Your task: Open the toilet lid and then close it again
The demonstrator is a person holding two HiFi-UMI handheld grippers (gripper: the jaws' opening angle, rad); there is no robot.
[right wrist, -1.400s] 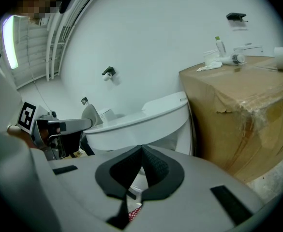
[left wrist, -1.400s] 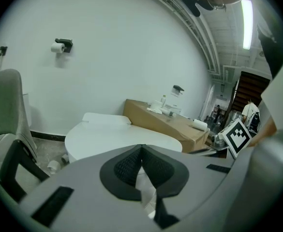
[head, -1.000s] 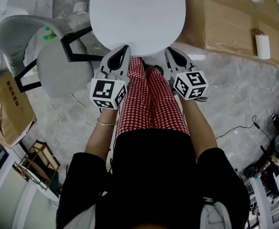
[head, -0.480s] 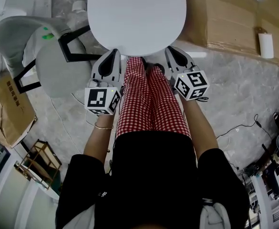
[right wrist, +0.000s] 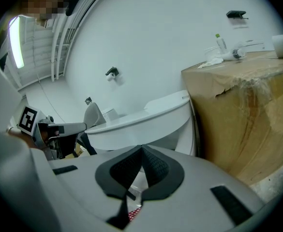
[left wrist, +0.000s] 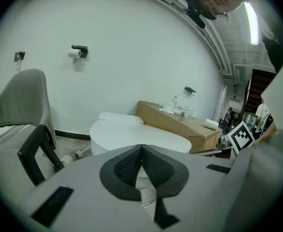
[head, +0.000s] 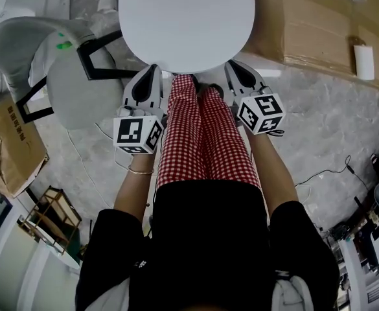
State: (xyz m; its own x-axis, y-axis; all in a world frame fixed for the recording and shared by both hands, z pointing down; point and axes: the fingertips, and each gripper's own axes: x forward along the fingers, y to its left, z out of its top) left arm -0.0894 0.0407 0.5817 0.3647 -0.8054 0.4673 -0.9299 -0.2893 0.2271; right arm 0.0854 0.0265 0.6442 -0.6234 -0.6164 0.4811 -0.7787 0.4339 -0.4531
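1. Status: the lid lies flat down on the toilet, with its front edge nearest the person's legs. These views alone do not show whether the lift is still due or the closing is done.
2. Left gripper: the jaws are together with nothing between them. The tip sits at the lid's front-left edge; contact cannot be confirmed.
3. Right gripper: the jaws are together and empty. The tip sits at the lid's front-right edge.
4. To lift: closed jaws cannot pinch the rim. Either part one pair and take the front edge between the pads, or slide a closed tip under that edge.
5. Work at the front edge, farthest from the hinge at the rear, where the lid likely needs the least force.
6. Raise both sides evenly so the lid does not twist. Follow its arc instead of pulling straight up.
7. To close: keep a tip under the edge and lower the lid under control. Do not let it drop.
8. Containers:
   - The toilet bowl is covered by the lid, so its contents are hidden.
   - The box stands on the floor just right of the toilet and is shut. A roll lies near the right edge of its top, and bottles lie near the far edge.
   - A small box sits on the floor beyond the chair; its inside is not visible.
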